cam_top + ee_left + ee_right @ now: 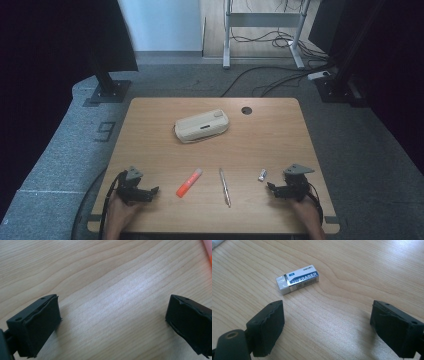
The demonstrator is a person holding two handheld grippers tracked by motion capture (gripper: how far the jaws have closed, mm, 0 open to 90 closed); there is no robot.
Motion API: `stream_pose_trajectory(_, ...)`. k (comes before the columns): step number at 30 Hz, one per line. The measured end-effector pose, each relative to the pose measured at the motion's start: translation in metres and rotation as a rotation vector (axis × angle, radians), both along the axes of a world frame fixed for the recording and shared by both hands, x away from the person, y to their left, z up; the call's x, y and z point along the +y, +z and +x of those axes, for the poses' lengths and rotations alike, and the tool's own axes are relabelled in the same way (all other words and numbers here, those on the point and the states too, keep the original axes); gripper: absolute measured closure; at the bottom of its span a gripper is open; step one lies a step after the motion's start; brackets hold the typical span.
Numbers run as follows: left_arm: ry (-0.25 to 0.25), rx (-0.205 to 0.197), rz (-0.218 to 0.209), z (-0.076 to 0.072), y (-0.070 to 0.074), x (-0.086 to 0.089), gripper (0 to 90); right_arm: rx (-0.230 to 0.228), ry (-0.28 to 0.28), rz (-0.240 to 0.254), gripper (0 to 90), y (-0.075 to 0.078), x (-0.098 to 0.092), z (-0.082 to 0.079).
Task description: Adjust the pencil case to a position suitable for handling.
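Resting low at the near edge of the light wooden table (150,145), the left gripper (150,192) is sitting in the person's left hand (117,212) with its black jaws spread wide over bare wood, nothing between them. Just to its right, a slim orange highlighter pen with a pale cap (189,182) is lying at a slant, and beside that a thin silver pen (225,187) is pointing away from the person. Farther back, near the table's middle, a cream zipped pencil case (202,125) is lying flat. Right of the silver pen, a small white eraser in a blue-and-white paper sleeve (297,279) is lying just ahead of the right gripper (272,189), whose jaws are also standing wide apart, gripping nothing, clear of the eraser.
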State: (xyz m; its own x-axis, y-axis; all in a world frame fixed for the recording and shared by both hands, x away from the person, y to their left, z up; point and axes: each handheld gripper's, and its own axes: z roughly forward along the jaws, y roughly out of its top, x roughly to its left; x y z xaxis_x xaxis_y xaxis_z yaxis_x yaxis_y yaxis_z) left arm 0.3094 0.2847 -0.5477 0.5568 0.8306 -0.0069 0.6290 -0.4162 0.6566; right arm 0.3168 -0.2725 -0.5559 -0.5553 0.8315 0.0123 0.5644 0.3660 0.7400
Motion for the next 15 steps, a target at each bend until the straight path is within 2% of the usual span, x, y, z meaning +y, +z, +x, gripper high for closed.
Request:
stream_pose_trajectory(5,0.019,-0.001,0.002,0.0023,0.0001,-0.0068,0.0,0.000,0.000,0.000,11.7,0.0000,0.0001,0.0000)
stream_pose_trajectory(15,0.014,-0.002,-0.004,0.0041,0.0000,-0.0082,0.4,0.000,-0.003,0.000,11.8,0.0000,0.0003,-0.0002)
